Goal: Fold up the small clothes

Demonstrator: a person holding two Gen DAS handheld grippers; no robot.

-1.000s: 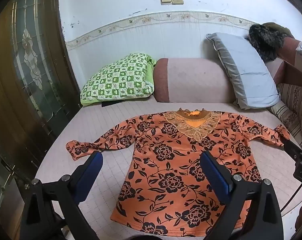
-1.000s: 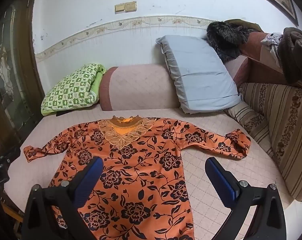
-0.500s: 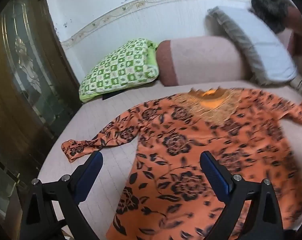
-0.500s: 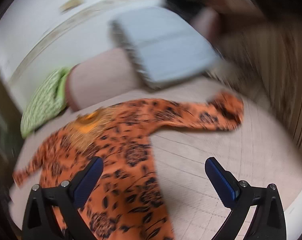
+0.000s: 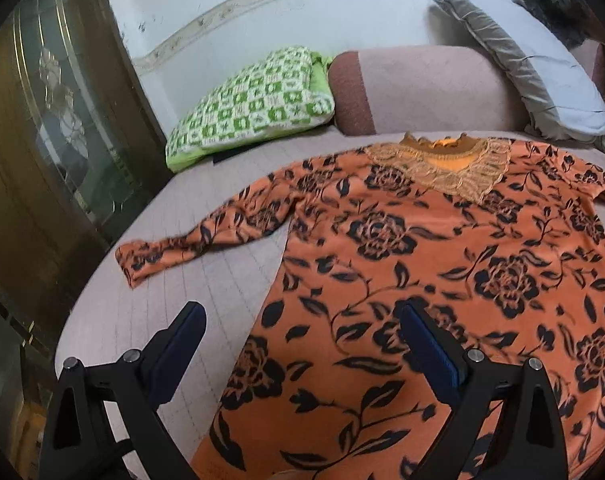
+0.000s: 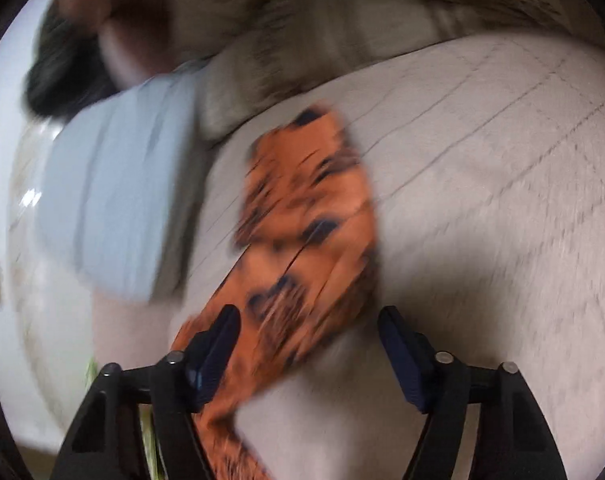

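Right hand-held gripper [image 6: 306, 328] swung over blouse [image 6: 302, 216] sleeve, jaws apart.

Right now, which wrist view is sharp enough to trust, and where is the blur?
Left wrist view: mostly sharp, orange floral blouse and green checked pillow readable, fisheye bending the edges. Right wrist view: heavy motion smear; the sleeve between the open right gripper fingers is streaked, the grey pillow blurred.
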